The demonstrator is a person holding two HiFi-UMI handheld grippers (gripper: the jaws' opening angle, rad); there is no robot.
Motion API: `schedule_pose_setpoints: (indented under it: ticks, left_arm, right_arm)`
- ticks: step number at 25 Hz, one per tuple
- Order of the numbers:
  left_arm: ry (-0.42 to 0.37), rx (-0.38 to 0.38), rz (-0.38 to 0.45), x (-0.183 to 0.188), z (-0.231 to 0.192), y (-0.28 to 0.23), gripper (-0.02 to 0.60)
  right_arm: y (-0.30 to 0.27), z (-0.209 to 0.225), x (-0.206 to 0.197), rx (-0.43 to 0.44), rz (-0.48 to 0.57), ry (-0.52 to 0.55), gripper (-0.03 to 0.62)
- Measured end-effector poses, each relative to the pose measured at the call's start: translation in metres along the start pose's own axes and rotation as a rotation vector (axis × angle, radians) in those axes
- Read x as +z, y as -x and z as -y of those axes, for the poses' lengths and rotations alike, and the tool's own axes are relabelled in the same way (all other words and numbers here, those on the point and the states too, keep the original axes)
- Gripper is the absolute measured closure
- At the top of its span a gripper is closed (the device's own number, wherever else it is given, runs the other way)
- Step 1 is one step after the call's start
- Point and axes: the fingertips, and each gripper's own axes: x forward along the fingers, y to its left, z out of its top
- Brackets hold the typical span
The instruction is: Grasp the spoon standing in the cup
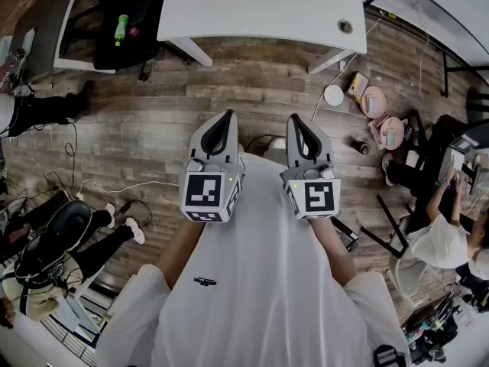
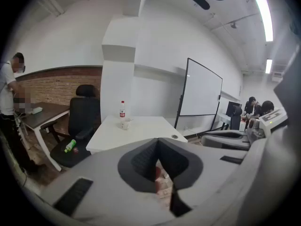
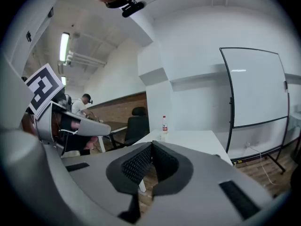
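- Currently, the left tongs [image 2: 157,139] are clenched: the two pads [image 2: 143,161] meet at the tips, with nothing between them.
- The right tongs [image 3: 152,143] are likewise clenched and empty.
- Both tongs are held side by side in front of the person's chest, above the wood floor [image 1: 137,128], pointing towards the white bench [image 1: 260,6].
- The cup [image 2: 124,124] stands on the bench towards its far edge, just beside an upright bottle [image 2: 122,109] with a red label; both are well apart from the tongs.
- The spoon is too small to make out in the cup in any view.
- A black chair [image 2: 83,119] stands at the left of the bench, with a green bottle [image 2: 70,146] lying on its seat.
- A whiteboard [image 2: 202,91] stands beyond the bench's right side.
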Motion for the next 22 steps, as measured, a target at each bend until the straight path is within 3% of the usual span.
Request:
schedule_pose_setpoints:
  ticks: [5,22]
  left_arm:
    - [-0.032,-0.027,0.024,0.018,-0.027,-0.001,0.588]
    - [-0.028,-0.108,0.034,0.015,-0.142,0.009,0.588]
  right_arm:
    - [-0.02,-0.009,0.012,-0.046,0.015,-0.031,0.591]
    - [-0.08,-0.067,0.038,-0.158,0.074,-0.073,0.589]
